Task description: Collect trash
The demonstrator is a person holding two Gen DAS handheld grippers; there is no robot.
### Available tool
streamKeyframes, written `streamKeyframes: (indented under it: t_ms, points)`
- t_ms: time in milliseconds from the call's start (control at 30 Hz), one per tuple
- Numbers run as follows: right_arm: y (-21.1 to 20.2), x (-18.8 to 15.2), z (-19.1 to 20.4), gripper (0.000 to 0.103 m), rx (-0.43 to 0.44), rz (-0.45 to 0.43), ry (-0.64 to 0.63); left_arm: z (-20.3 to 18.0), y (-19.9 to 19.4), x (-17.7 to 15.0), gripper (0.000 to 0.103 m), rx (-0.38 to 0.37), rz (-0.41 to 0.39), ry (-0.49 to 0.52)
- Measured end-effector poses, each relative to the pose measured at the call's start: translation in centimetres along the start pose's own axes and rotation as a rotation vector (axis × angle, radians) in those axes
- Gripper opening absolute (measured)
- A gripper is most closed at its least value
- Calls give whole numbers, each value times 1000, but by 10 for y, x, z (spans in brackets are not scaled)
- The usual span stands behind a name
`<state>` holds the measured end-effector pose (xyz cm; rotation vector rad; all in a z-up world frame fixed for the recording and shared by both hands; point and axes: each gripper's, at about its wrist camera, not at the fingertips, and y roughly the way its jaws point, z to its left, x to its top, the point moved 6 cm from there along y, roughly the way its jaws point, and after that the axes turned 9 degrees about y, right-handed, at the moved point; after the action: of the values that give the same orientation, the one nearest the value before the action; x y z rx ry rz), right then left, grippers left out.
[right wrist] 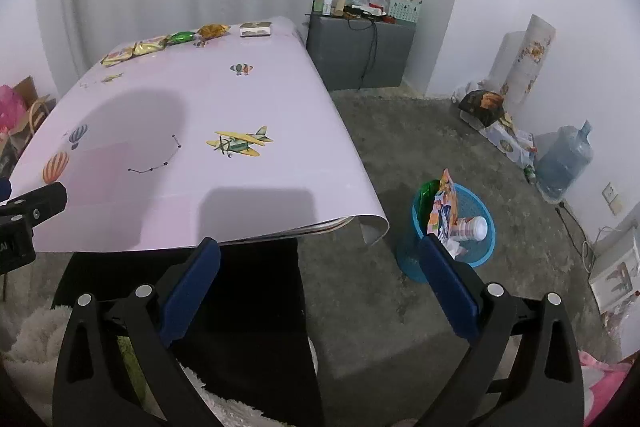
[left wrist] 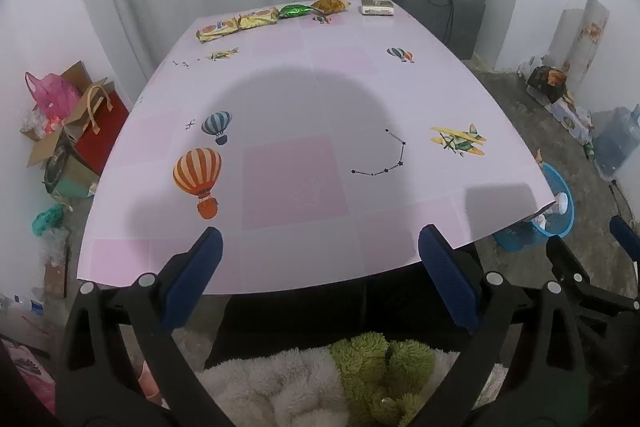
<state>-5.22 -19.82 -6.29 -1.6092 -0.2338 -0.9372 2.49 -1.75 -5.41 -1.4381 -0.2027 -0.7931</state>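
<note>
Snack wrappers lie in a row at the table's far edge: two yellow packets [left wrist: 236, 23], a green wrapper [left wrist: 295, 11], a brown wrapper [left wrist: 330, 5] and a white box [left wrist: 377, 7]; the row also shows in the right wrist view [right wrist: 182, 37]. A blue trash basket [right wrist: 454, 233] with wrappers and a bottle in it stands on the floor right of the table; it also shows in the left wrist view [left wrist: 554, 205]. My left gripper [left wrist: 320, 255] is open and empty at the table's near edge. My right gripper [right wrist: 320, 259] is open and empty, beside the near right corner.
The pink table [left wrist: 304, 115] carries balloon and plane prints. Bags and boxes [left wrist: 68, 123] crowd the floor on the left. A grey cabinet [right wrist: 360, 47] stands behind the table, a water jug [right wrist: 564, 159] by the right wall. A fluffy green and white thing [left wrist: 340, 375] lies below.
</note>
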Motion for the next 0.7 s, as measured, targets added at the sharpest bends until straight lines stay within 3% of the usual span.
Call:
streamKeyframes:
  t_ms: [700]
  points:
    - [1, 0, -12, 96, -26, -6, 6, -8, 2, 2, 94, -11, 15, 11]
